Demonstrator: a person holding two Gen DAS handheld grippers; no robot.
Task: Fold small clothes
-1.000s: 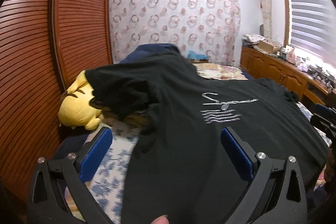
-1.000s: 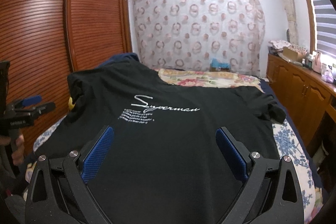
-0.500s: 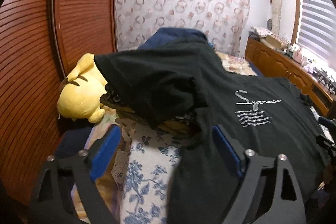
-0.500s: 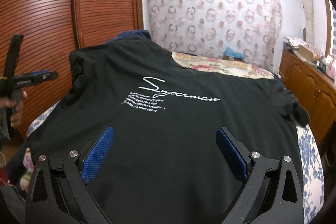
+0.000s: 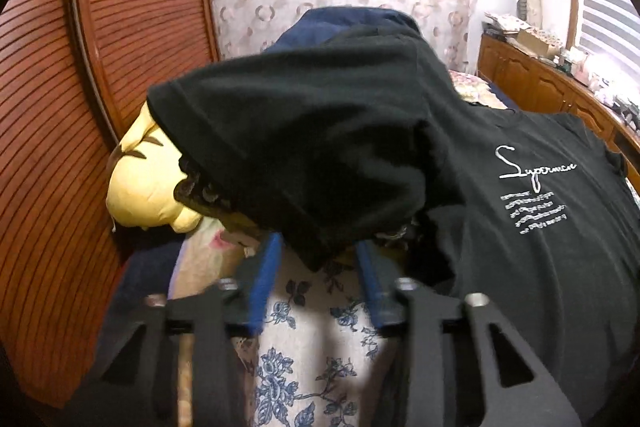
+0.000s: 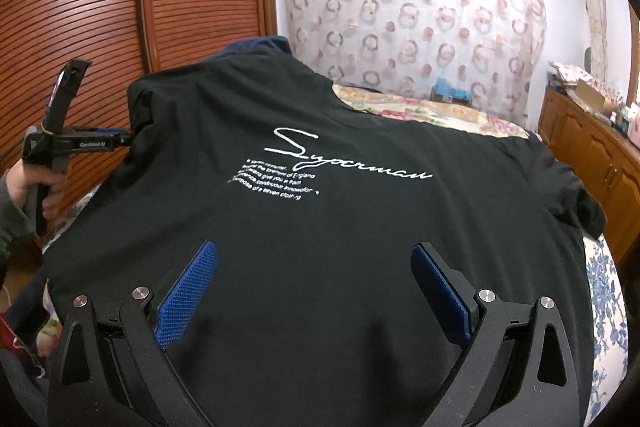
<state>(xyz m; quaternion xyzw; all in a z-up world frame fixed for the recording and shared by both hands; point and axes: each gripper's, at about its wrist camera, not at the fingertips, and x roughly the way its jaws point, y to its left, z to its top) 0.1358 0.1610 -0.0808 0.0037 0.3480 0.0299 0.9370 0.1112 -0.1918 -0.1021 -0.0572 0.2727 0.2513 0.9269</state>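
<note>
A black T-shirt with white script print lies spread over the bed; it also shows in the left wrist view. Its left sleeve hangs raised over a yellow plush. My left gripper has its blue pads narrowed around the sleeve's lower edge, though I cannot tell whether they press the cloth. In the right wrist view the left gripper touches the sleeve at the far left. My right gripper is wide open, low over the shirt's hem.
A yellow plush toy lies under the sleeve by the wooden slatted wardrobe. The bed has a blue floral sheet. A wooden cabinet stands at the right. A patterned curtain hangs behind.
My left gripper moved left and forward to the sleeve and its jaws narrowed from wide open around the sleeve's edge. My right gripper stayed open and shifted slightly closer over the shirt.
</note>
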